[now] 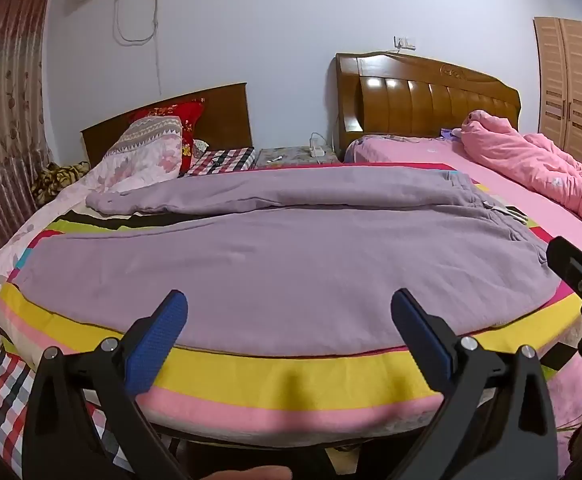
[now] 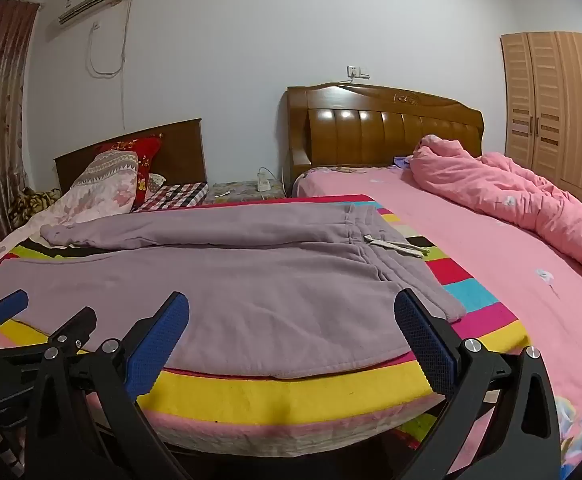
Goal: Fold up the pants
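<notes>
The lilac sweatpants (image 2: 227, 280) lie spread flat on a striped, many-coloured pad (image 2: 283, 396) at the near end of the bed, waistband and drawstring (image 2: 395, 246) to the right, the two legs running off to the left with the far leg angled slightly away from the near one. No fold looks begun, so this reads as the opening step: both tools are poised at the near edge, neither touching cloth. The left gripper (image 1: 289, 340) hangs with its fingers wide apart over the middle of the near leg's hem side, and the right gripper (image 2: 291, 340) likewise has its fingers spread, nearer the waistband corner. The likely next move is to close on the near long edge and carry it across onto the far leg, which calls for pinching only the pants and not the pad beneath. The near edge of the pants sits just inside the yellow band, so there is little margin there; beyond, the pink sheet (image 2: 491, 264) to the right offers open room, while the rumpled pink quilt (image 2: 523, 200) and the pillows (image 2: 107, 188) lie well apart.
</notes>
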`<state>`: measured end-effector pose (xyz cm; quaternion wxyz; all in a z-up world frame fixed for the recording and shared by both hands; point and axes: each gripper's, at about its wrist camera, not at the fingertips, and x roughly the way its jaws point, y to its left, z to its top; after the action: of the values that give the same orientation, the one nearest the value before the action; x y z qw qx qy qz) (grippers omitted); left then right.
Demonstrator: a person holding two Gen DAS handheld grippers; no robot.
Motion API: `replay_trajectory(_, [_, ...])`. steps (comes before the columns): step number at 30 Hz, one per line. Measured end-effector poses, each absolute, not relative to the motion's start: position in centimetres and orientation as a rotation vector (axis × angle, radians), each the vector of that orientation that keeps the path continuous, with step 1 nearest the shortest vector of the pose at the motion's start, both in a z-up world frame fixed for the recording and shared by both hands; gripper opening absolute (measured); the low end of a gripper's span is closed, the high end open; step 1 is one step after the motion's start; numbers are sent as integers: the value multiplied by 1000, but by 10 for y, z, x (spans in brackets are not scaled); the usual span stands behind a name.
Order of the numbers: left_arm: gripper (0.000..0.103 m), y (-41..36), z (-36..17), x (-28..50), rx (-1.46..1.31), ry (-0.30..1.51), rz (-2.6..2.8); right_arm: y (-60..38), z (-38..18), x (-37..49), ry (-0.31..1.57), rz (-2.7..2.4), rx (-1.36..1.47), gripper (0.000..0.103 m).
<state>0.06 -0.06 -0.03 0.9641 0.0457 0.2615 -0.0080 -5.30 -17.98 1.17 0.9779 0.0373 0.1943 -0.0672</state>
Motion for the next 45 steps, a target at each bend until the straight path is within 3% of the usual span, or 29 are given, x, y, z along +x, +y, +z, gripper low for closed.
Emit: replay_trajectory(45, [102, 2, -2, -2, 77, 533, -10, -183, 2, -49, 438, -116, 109, 99])
